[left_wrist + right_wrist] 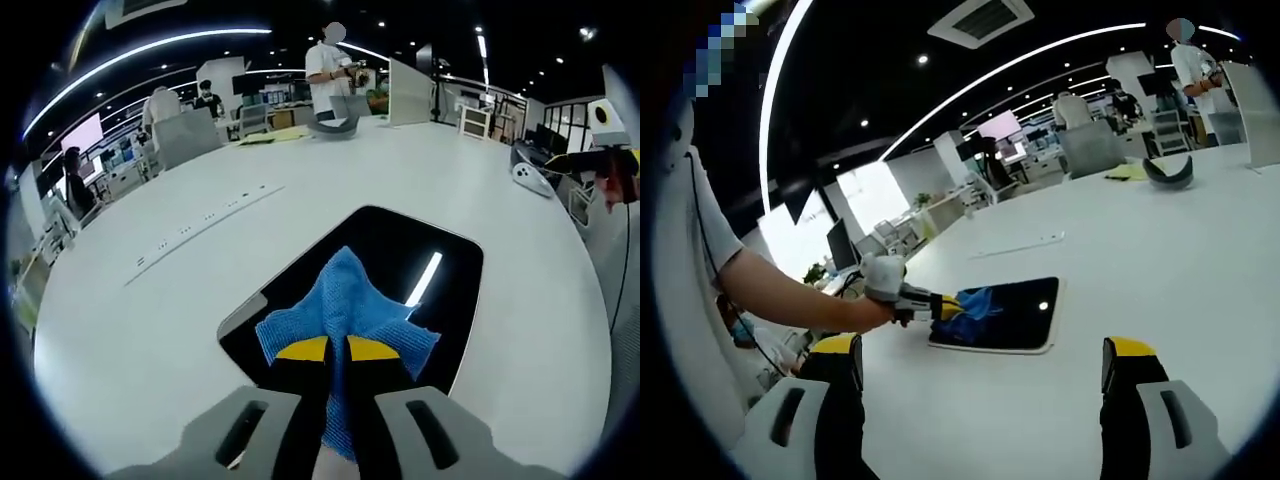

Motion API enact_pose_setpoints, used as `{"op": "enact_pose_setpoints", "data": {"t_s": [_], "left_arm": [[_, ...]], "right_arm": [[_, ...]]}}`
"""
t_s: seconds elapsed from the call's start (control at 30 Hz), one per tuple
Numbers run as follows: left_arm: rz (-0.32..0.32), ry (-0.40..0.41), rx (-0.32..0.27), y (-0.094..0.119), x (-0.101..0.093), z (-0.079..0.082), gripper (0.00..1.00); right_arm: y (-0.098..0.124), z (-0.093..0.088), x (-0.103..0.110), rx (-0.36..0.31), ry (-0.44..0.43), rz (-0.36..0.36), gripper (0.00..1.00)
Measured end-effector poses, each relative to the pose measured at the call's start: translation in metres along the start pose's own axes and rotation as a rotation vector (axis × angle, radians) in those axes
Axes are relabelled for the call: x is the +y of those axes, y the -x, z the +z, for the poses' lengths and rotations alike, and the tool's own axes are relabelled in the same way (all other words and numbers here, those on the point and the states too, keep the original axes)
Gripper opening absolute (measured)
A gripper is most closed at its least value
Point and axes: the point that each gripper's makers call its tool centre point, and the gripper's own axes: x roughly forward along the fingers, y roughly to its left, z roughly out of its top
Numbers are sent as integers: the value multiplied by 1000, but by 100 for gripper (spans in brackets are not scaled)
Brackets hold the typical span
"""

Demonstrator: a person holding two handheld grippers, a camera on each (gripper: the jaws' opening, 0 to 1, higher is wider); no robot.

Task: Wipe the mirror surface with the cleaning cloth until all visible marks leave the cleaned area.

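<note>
blue cloth (345, 310) between closed left tongs (336, 349), atop mirror (400, 250)

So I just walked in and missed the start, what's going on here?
A person is cleaning a mirror that lies flat on a white table. The left gripper has its jaws shut on a blue cloth, which rests on the near end of the mirror. The right gripper hangs over the table with its jaws wide open, holding nothing, looking on from the side. The dark glass reflects a ceiling light; whether marks remain is too hard to tell.
</note>
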Motion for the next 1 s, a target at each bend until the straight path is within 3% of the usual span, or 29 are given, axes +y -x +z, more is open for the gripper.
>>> {"op": "enact_pose_setpoints", "data": {"t_s": [0.43, 1.0], "left_arm": [[9, -26, 16, 10, 6, -8, 3], [53, 9, 20, 23, 15, -19, 3]], "right_arm": [[3, -2, 4, 12, 18, 8, 100], [9, -4, 5, 14, 18, 0, 100]]}}
